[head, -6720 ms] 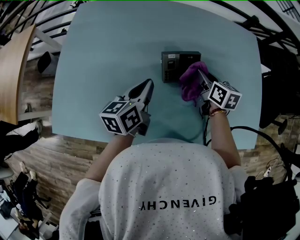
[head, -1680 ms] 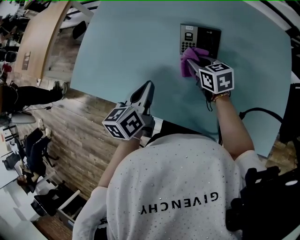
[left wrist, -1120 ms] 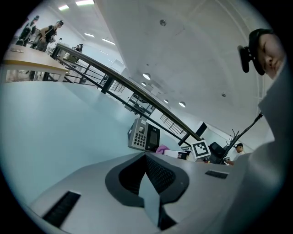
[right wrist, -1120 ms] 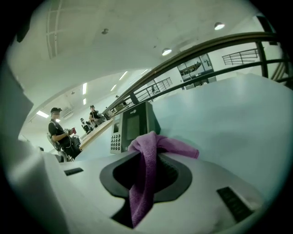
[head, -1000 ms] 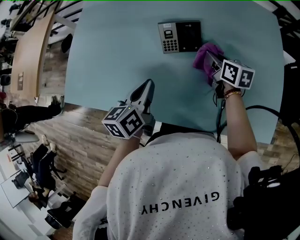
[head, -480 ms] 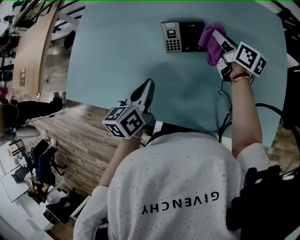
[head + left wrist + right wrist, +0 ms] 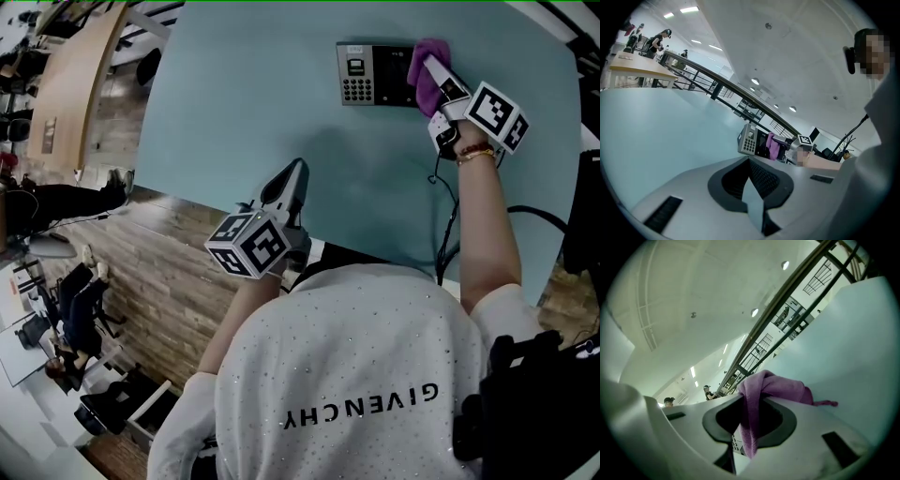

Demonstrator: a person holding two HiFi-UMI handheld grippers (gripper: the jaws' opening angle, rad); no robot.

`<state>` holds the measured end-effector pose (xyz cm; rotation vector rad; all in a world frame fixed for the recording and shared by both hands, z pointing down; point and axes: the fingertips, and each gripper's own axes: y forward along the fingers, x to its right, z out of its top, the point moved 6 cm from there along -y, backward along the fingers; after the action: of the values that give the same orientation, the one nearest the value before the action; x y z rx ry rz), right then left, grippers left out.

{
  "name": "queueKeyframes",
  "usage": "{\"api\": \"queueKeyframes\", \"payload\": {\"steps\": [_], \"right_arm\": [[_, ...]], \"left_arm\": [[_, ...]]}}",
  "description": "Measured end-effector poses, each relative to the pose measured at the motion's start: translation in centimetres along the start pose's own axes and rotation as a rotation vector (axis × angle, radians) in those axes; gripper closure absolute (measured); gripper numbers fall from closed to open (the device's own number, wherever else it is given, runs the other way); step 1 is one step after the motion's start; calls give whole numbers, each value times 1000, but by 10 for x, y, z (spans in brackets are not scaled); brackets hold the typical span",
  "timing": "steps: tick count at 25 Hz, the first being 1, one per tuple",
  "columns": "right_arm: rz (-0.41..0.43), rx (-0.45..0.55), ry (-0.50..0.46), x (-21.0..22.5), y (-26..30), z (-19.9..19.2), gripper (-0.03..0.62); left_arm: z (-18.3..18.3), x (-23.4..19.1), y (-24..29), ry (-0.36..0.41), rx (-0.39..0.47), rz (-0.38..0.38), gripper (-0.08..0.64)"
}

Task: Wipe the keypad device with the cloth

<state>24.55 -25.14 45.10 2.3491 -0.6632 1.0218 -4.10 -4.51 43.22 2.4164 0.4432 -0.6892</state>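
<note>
The keypad device (image 7: pixel 367 74), a dark box with a small screen and number keys, lies at the far side of the teal table (image 7: pixel 281 84). My right gripper (image 7: pixel 432 79) is shut on the purple cloth (image 7: pixel 424 67), which lies against the device's right end. In the right gripper view the cloth (image 7: pixel 774 386) hangs from between the jaws, and a bit of the keypad (image 7: pixel 735 444) shows below. My left gripper (image 7: pixel 296 172) hovers shut and empty over the table's near edge. The left gripper view shows the device (image 7: pixel 752 139) and cloth (image 7: pixel 773 146) ahead.
A black cable (image 7: pixel 442 217) trails from the right gripper back across the table. The table's near edge (image 7: pixel 216 203) drops to a wooden floor (image 7: pixel 159 272). A wooden desk (image 7: pixel 66 84) stands far left, and black equipment (image 7: pixel 581 234) at the right.
My right gripper has carried the cloth from the table right of the device up against the device's right end. The left gripper has stayed put.
</note>
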Motion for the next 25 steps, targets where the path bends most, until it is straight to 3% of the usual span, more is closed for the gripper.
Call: {"api": "queueKeyframes", "payload": {"steps": [10,18,25], "right_arm": [[-65,-72,55,5,-25,-45,522],[-139,-125,-47,1,-37,-67,522],[-214,-128,-135,7,-52,-74,522]], "left_arm": [[-7,8,-5,-1,-14,-13,560],[-4,24,13,37,-55,-56,560],[3,18,31,72,-111,-140,560]]}}
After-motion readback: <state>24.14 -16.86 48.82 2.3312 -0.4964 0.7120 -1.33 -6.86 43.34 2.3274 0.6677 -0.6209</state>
